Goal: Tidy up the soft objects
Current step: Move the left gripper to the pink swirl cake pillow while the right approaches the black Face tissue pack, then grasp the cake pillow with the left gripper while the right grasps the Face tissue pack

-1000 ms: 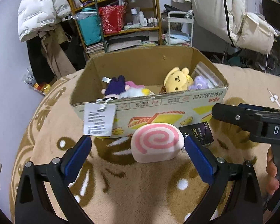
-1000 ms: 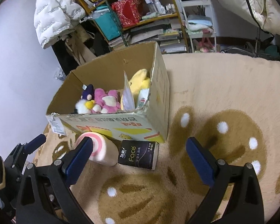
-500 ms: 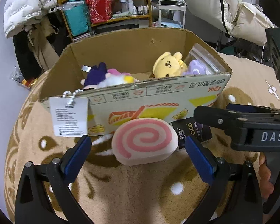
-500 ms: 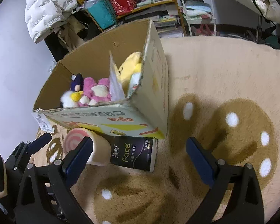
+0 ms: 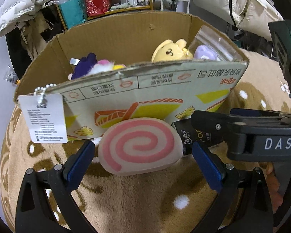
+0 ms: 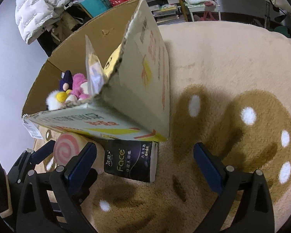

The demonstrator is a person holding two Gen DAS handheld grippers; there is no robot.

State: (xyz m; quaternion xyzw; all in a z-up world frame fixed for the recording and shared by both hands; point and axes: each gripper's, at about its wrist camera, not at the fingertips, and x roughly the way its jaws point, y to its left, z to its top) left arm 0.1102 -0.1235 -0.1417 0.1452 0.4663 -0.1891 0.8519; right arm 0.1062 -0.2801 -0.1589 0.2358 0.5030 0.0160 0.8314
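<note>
Left wrist view: left gripper [image 5: 143, 156] spread wide, nothing held. Swirl cushion [image 5: 139, 145] (pink spiral on cream, roll-shaped) sits dead ahead btwn the two blue pads; left pad [image 5: 78, 164] just beside its left edge, right pad [image 5: 207, 167] just off its right edge. No contact that I can confirm.

Cushion lies on the rug [image 5: 135, 203], round spiral face toward this cam, so long axis runs near-to-far, along the fingers. Far end looks tucked against or under the near wall of the cardboard box [image 5: 164, 89]; can't tell if touching. Box leans toward the cam and holds plush toys: yellow one [image 5: 170, 51], purple/pink ones [image 5: 91, 67].

Right wrist view: right gripper [image 6: 145, 161] also wide, empty. Black tissue pack [image 6: 132, 160] sits btwn its pads, nearer the left one, at the near right corner of the box. Cushion [image 6: 67, 149] shows at far left here, outside this gripper's span, w/ the left gripper's fingers around it.

Judgement: left gripper is the nearer one for the cushion, right for the tissue pack. Closing across the cushion's width should work as lined up; soft foam will squash, so expect deep pad travel. Risk: box overhang may snag on lift; pull back toward near side first.
</note>
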